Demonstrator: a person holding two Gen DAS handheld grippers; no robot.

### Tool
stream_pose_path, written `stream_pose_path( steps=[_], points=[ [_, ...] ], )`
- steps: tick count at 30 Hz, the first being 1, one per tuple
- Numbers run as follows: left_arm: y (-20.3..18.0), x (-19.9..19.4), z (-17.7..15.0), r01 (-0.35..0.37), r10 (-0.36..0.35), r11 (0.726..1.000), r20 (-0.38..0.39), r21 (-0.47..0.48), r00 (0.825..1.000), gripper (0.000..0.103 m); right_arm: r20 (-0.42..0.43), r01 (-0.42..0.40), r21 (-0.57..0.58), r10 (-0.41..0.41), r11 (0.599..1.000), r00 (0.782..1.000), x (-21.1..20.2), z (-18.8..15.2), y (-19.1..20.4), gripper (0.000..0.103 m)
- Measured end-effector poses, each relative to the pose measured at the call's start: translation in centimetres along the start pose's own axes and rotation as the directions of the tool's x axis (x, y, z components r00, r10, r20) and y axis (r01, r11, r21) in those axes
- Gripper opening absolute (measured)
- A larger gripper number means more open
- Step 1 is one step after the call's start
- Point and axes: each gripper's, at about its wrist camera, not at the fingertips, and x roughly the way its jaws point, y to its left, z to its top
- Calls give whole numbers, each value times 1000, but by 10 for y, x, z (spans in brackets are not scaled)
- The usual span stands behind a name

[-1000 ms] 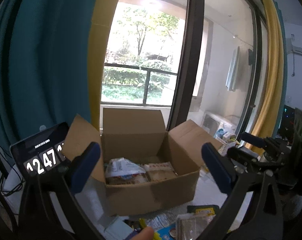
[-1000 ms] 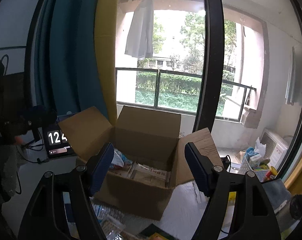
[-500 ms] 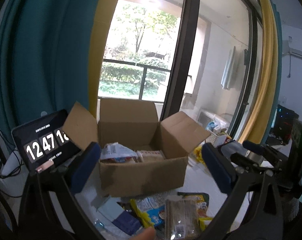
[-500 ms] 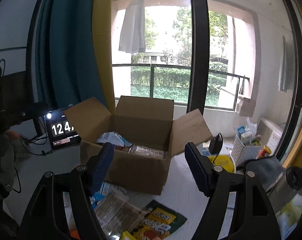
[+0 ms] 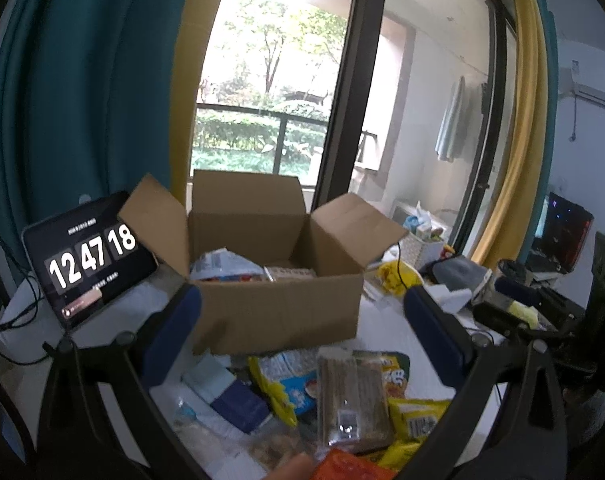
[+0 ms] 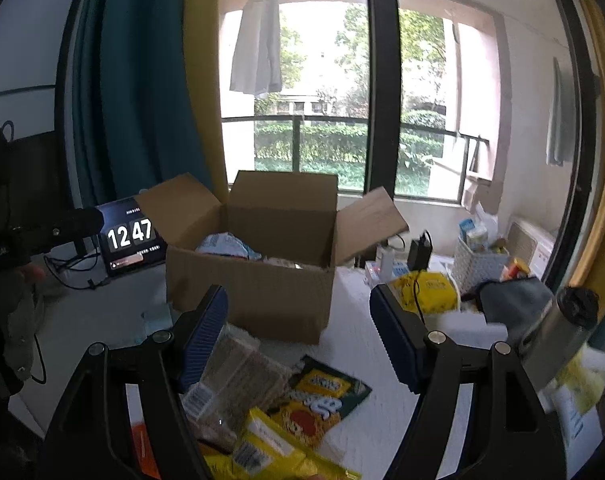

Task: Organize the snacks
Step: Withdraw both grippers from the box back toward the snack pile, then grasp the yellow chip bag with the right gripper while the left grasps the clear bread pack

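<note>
Task partly done. The open brown cardboard box [image 5: 278,312] on the white bench [image 6: 354,344] already holds a few packets, a white-and-blue one [image 5: 222,262] uppermost. Still loose on the bench in front of it: a clear pack of brown wafer sticks [image 5: 348,396], yellow crisp bags [image 6: 262,444], a dark green snack packet [image 6: 322,396]. Left tongs [image 5: 302,344] and right tongs [image 6: 298,336] both spread wide, empty, hovering over the pile.

Left tool [image 5: 302,334] wide open, nothing gripped, over loose snack packets [image 5: 348,392] on white tabletop [image 5: 386,324] before open brown cardboard box [image 5: 276,308], clock tablet [image 5: 88,258] left.
</note>
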Motion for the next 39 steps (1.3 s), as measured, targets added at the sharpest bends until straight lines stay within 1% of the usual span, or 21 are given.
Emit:
stream_pose_path(
  steps=[7, 12, 16, 20, 31, 34, 37, 39],
  points=[
    [-7, 8, -25, 20, -20, 1000, -67, -4, 998, 102, -73, 21, 46, -18, 999, 997, -4, -34, -8, 77],
    [-15, 18, -42, 34, -34, 999, -115, 2, 993, 102, -114, 32, 86, -22, 996, 993, -6, -53, -15, 85],
    [-23, 25, -55, 46, -44, 999, -156, 12, 987, 102, -148, 24, 137, -3, 990, 989, -4, -69, -22, 87],
    [-28, 31, -66, 52, -47, 998, -188, 21, 981, 102, -175, 18, 162, 11, 987, 984, -2, -82, -26, 88],
    [-34, 49, -94, 62, -50, 998, -275, 33, 960, 102, -256, 0, 287, 77, 958, 964, 9, -127, -33, 89],
    [-33, 54, -98, 61, -48, 998, -292, 34, 955, 102, -265, -34, 359, 137, 933, 954, 14, -140, -40, 89],
    [-31, 60, -103, 59, -46, 998, -307, 33, 951, 102, -281, -31, 395, 153, 918, 948, 18, -150, -44, 89],
    [-31, 63, -106, 59, -44, 998, -317, 36, 947, 102, -275, -52, 435, 188, 899, 943, 19, -155, -46, 90]
  ],
)
